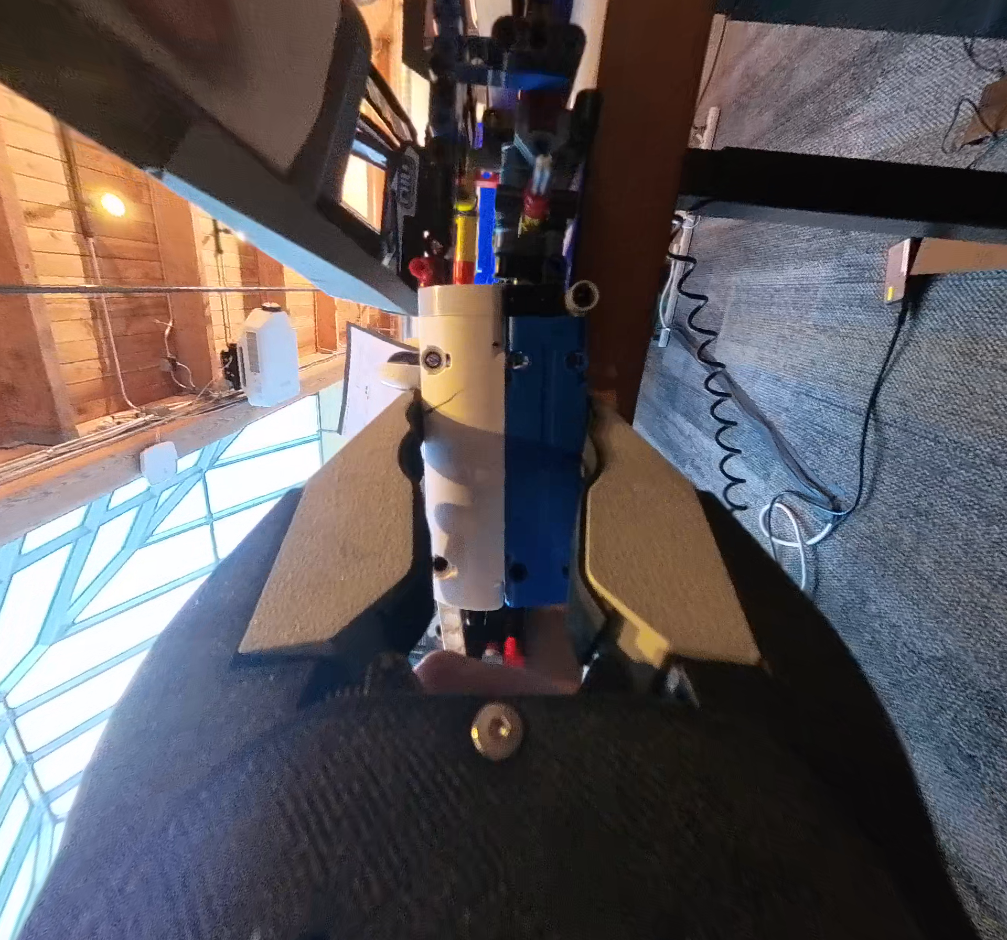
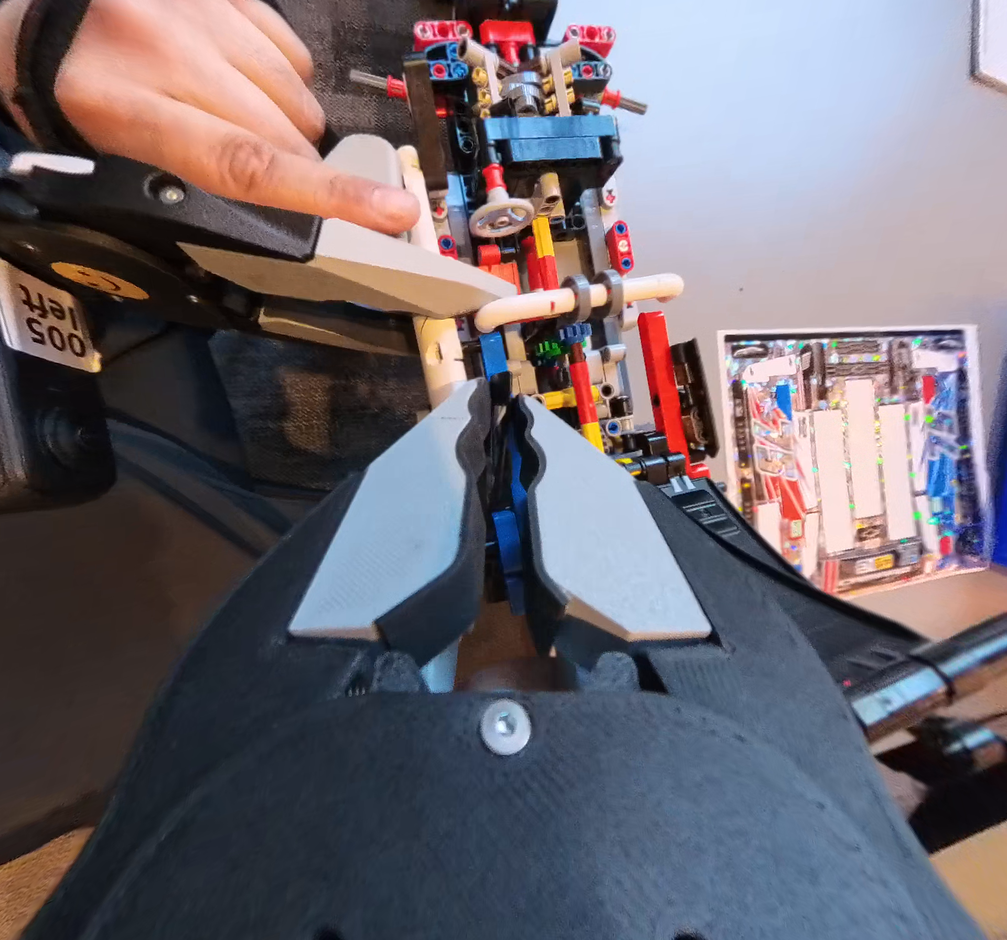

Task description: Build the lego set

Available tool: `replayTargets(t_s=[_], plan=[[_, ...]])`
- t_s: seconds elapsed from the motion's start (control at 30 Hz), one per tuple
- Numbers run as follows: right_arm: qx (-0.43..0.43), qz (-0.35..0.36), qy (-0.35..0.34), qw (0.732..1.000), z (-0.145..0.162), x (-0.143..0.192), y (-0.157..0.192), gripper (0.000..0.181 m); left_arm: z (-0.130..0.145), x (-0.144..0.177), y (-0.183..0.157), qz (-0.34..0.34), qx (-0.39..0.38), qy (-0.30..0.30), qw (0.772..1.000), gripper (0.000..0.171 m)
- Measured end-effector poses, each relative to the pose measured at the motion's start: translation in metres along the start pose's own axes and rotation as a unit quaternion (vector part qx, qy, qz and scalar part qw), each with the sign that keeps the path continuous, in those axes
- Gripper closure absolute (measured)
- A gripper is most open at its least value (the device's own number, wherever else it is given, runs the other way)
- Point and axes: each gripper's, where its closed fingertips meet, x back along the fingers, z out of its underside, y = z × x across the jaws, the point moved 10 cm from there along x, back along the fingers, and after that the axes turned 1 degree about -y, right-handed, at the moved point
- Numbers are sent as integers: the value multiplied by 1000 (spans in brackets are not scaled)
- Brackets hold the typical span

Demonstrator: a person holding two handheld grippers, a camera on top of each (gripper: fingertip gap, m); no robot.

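Note:
The partly built lego car model (image 2: 545, 195) stands upright in the air, with a grey steering wheel (image 2: 501, 216), red, yellow and black beams and a white curved bar (image 2: 577, 295). My left gripper (image 1: 504, 413) is shut on the model's white panel (image 1: 463, 369) and blue panel (image 1: 545, 385). It also shows in the right wrist view (image 2: 381, 265), coming in from the left with a hand (image 2: 190, 97) on it. My right gripper (image 2: 498, 396) is shut on a blue lego piece (image 2: 507, 532) at the model's lower end.
A printed sheet (image 2: 850, 456) showing lego parts leans against the white wall at the right. A metal bar (image 2: 926, 669) lies at the lower right. The left wrist view shows grey carpet (image 1: 872, 423), a coiled black cable (image 1: 714, 396) and a brown table edge (image 1: 643, 151). The tips of one gripper are about 4 cm away from the tips of the other.

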Motion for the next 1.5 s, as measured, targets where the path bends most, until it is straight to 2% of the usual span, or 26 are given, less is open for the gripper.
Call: replayTargets(t_s=[0.07, 0.13, 0.23, 0.37, 0.7, 0.93, 1.03, 1.1, 1.13, 1.2, 1.3, 1.4, 1.47, 1.5], plan=[[23, 26, 0, 999, 0, -1, 1, 172, 0, -3, 2, 5, 8, 4, 1000, 117], [8, 45, 2, 999, -2, -3, 0, 171, 3, -8, 2, 6, 1, 12, 1000, 117], [4, 38, -4, 999, -3, -1, 0, 169, 4, -9, 2, 7, 0, 14, 1000, 117], [-10, 22, -19, 1000, -2, 5, -1, 154, 3, -9, 1, 5, 0, 14, 1000, 117], [18, 52, -1, 999, 2, 11, 0, 150, 3, -9, 2, 8, 4, 15, 1000, 117], [26, 48, 1, 999, 1, 12, -2, 145, 0, -10, 2, 8, 5, 10, 1000, 117], [25, 55, -3, 998, 1, 14, -4, 153, 1, -10, 2, 8, 7, 11, 1000, 117], [28, 75, 16, 997, 2, 11, -6, 163, 1, -10, 2, 9, 6, 10, 1000, 117], [32, 84, 25, 996, 2, 9, -6, 162, 1, -10, 2, 11, 7, 10, 1000, 117], [40, 82, 36, 995, 2, 7, -4, 174, 1, -10, 2, 13, 9, 11, 1000, 117], [24, 94, 1, 995, 1, 13, -4, 181, 1, -10, 2, 16, 14, 12, 1000, 117], [-22, 77, -35, 996, 5, 21, -9, 181, 2, -10, 2, 17, 15, 13, 1000, 117], [-25, 72, -22, 997, 9, 21, -9, 172, 2, -10, 2, 18, 13, 13, 1000, 117], [-19, 79, -12, 997, 9, 19, -10, 159, 2, -10, 2, 18, 12, 13, 1000, 117]])
